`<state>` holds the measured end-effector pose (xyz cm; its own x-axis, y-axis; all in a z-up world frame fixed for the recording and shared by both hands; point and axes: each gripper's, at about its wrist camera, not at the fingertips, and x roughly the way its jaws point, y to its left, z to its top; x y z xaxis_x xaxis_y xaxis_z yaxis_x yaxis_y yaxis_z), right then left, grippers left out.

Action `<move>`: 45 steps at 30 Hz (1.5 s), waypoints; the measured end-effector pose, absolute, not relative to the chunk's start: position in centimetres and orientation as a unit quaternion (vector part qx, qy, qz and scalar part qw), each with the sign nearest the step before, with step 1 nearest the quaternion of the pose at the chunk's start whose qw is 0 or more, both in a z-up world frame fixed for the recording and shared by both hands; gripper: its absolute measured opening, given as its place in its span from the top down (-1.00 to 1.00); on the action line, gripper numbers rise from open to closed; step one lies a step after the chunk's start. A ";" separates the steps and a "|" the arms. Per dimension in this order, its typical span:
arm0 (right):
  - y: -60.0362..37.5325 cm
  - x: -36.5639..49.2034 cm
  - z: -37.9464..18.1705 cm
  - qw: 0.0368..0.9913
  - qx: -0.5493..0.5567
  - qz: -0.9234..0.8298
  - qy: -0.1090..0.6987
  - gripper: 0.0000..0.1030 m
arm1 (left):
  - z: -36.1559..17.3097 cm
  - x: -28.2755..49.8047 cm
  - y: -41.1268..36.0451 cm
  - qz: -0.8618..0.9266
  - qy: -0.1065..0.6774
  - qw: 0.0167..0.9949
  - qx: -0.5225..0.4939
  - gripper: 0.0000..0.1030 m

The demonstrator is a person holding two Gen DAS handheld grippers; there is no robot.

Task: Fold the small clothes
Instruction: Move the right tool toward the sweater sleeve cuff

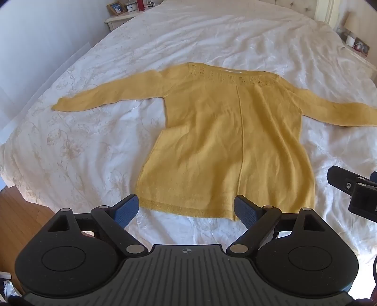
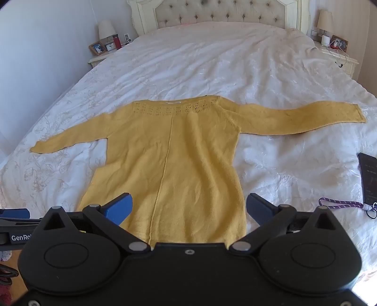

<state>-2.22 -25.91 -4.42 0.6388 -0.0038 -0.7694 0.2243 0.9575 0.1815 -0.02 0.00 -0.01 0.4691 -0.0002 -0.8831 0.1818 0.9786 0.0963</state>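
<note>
White floral bedspread (image 2: 212, 58), tufted headboard (image 2: 223, 14), yellow sweater (image 2: 169, 164) flat.

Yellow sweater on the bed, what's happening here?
A person is holding a gripper in each hand above the near edge of a bed, about to fold a yellow sweater. It lies flat on the white cover, both sleeves spread out to the sides, hem nearest the cameras. The left gripper and right gripper are both open and empty, poised near the hem; no fold has been made yet. A phone lies on the cover to the right.
</note>
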 end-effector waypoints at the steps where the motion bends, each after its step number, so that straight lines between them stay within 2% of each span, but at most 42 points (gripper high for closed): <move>1: -25.9 -2.2 -4.4 0.896 0.131 -0.064 0.420 -0.98 | -0.1 0.1 0.0 -0.053 0.513 0.852 0.089 -0.71; 18: -26.4 -1.4 -4.8 0.890 0.140 -0.061 0.431 -0.98 | -1.0 0.3 -0.5 -0.056 0.531 0.841 0.085 -0.71; 24: -26.7 -1.0 -5.1 0.886 0.146 -0.060 0.435 -0.98 | -1.3 0.6 -0.8 -0.052 0.511 0.853 0.091 -0.71; 41: -27.3 2.5 -6.4 0.875 0.161 -0.060 0.452 -0.98 | -2.4 4.2 -0.7 -0.049 0.535 0.838 0.091 -0.71; 45: -28.2 3.4 -7.6 0.877 0.189 -0.052 0.439 -0.98 | -3.5 6.0 -0.1 -0.045 0.548 0.830 0.094 -0.63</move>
